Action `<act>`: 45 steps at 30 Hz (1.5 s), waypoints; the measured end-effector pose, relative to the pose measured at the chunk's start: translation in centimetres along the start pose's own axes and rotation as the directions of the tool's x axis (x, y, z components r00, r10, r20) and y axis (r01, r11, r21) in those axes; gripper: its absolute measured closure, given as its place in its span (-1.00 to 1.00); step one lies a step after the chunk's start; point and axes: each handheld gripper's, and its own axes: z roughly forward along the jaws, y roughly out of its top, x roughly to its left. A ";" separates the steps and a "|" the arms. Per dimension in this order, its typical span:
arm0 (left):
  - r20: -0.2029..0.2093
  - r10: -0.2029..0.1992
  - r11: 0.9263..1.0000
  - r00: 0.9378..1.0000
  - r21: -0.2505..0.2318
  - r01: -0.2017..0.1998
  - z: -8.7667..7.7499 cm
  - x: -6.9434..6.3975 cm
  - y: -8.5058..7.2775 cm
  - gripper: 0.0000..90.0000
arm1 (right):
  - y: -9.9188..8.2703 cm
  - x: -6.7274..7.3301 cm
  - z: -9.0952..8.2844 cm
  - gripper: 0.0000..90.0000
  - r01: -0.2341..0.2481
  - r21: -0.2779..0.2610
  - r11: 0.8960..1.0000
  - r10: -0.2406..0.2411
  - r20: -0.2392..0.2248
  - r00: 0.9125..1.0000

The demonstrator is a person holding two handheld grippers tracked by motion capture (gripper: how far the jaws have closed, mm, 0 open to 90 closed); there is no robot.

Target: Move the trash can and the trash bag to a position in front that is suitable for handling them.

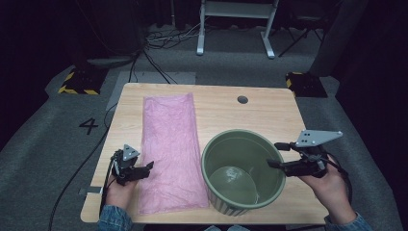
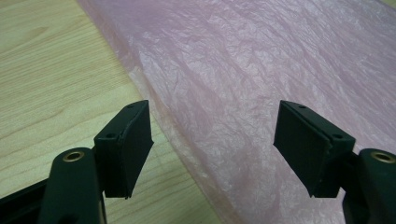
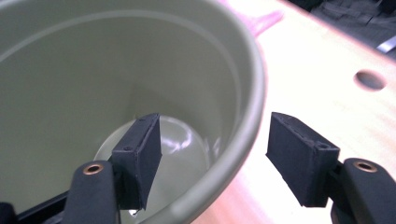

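Straddling: right claw [image 3: 212, 154] stands spread across the rim of the green bucket [image 1: 240, 149], one jaw inside the wall and one outside, the pads not pressing on it
Right claw state: released, nothing clamped; in the high view it sits at the bucket's right edge [image 1: 278, 155]
Left claw: [image 2: 212, 144] released too, jaws wide apart with nothing between them, hovering low over the left border of the pink bag [image 2: 261, 70]
Left claw from above: [image 1: 146, 168] near the front left corner of the tabletop [image 1: 226, 108], just beside the bag's long edge
Bucket: upright at the front right of the tabletop, open mouth up, inside bare and glossy [image 3: 93, 70]
Pink bag: lying flat and crinkled as a long strip [image 1: 171, 144] left of the bucket, its near right part close to the bucket's wall; whether they touch I cannot tell
Step in hand: judged to be getting a hold, the right claw on the bucket rim to steady it, the left on the bag's edge
Next move: likely calls for closing the right jaws on the rim and lowering the left jaws to pinch the thin film at its border without only scraping wood
Risk: thin film may slip from the pads
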 end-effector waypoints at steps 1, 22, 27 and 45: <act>0.000 0.000 1.000 1.000 0.001 0.000 0.0 0.0 0.0 -0.39 | 0.2 -0.1 -0.2 -0.24 0.003 -0.014 1.000 -0.003 0.012 1.000; -0.001 0.009 1.000 1.000 0.014 -0.009 0.6 1.1 1.6 -0.40 | -6.0 -5.0 -2.6 -0.26 -0.120 -0.093 0.988 0.138 0.219 0.966; -0.011 0.007 1.000 1.000 0.022 -0.007 0.7 1.6 1.9 -0.40 | -8.9 -5.9 -1.8 -0.29 -0.171 -0.076 0.982 0.185 0.259 0.948; -0.021 -0.071 0.990 0.997 0.121 0.073 3.7 4.7 3.8 -0.44 | -16.6 -5.2 5.7 -0.30 -0.220 0.093 0.971 0.182 0.311 0.933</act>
